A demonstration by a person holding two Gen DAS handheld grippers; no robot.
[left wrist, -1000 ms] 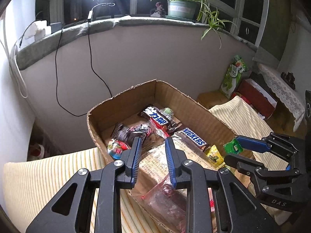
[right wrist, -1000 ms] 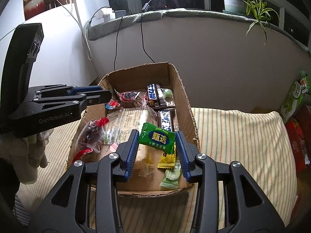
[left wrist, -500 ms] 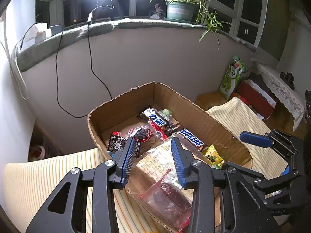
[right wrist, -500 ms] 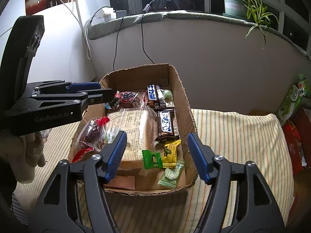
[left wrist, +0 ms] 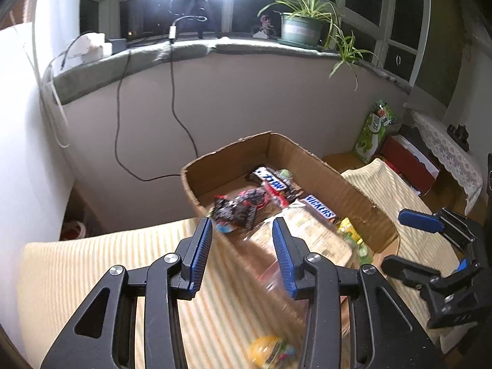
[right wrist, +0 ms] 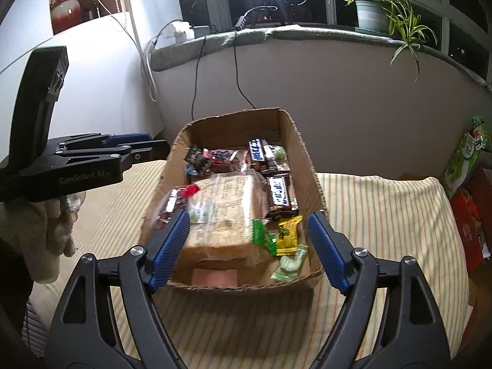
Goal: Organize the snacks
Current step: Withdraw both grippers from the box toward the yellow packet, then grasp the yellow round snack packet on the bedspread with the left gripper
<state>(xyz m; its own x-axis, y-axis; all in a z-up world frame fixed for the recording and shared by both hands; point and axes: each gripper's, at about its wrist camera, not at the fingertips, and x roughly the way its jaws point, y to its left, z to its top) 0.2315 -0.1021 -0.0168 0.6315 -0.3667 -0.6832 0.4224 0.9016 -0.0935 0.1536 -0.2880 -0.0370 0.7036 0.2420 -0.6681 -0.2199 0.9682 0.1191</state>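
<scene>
Striped bedding [right wrist: 384, 215] under everything, night window behind. Right gripper [right wrist: 247, 243], lower centre of its view: jaws opening, now wide apart, nothing between the pads; they frame the near end of the cardboard box [right wrist: 307, 160] from above. A second ago the same jaws were clamped on the green candy packet [right wrist: 261, 235]; it now lies in the box's near right corner beside a yellow packet [right wrist: 287, 230], so that drop is done. Left gripper [left wrist: 243, 256], bottom centre of its view: jaws also opening, partway apart, empty, whereas earlier they sat nearly together over the box contents. The red-tinted clear bag [right wrist: 172, 203] lies against the box's left wall. Both releases look complete; the box holds a wrapped bread loaf [right wrist: 227, 206], Snickers bars [right wrist: 281, 192] and small sweets. A yellow round item [left wrist: 264, 349], blurred, lies on the bedding at the bottom of the left view, outside the box, likely the next pick. Outward: cables down the wall, spider plant [right wrist: 378, 9] on the sill upper right, green snack bag [left wrist: 373, 129] at right edge.
</scene>
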